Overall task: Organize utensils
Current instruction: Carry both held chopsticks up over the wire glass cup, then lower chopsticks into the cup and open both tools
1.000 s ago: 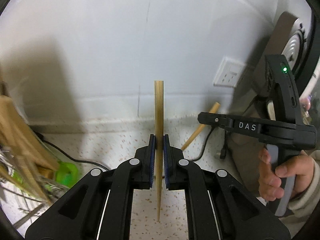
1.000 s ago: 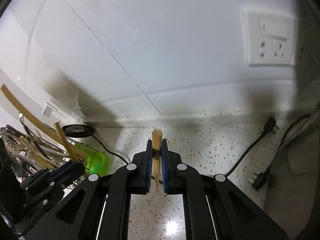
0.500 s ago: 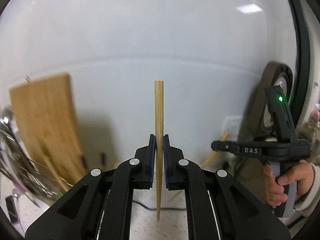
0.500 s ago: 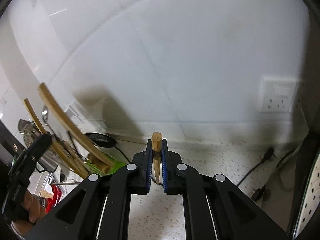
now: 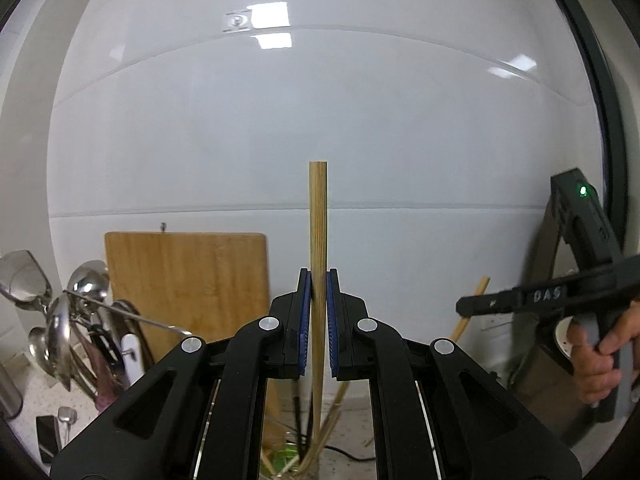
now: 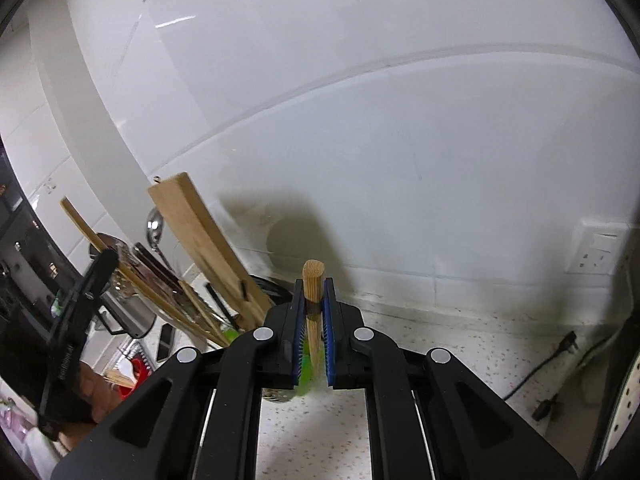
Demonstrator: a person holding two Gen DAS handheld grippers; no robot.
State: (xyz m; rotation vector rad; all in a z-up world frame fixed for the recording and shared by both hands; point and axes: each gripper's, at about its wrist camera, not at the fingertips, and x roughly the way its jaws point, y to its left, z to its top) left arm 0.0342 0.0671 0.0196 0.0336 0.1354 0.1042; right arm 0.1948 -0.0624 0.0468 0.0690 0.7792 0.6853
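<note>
Support surface: a speckled white counter (image 6: 420,344), meeting a white wall along its rear edge. A green holder (image 6: 306,372) stands on the counter below the camera. A wooden board (image 6: 204,240) rests on the counter, leaning against the wall. A black cable (image 6: 536,372) with a plug lies on the counter at right. A phone (image 6: 165,342) lies flat at left.

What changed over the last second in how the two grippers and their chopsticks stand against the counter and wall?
Both views tilted up: the speckled counter dropped away, and the cutting board and hanging ladles came into the left view. Nothing was taken or let go. The left gripper stays shut on its chopstick, the right gripper on its chopstick, both upright between the pads.
</note>
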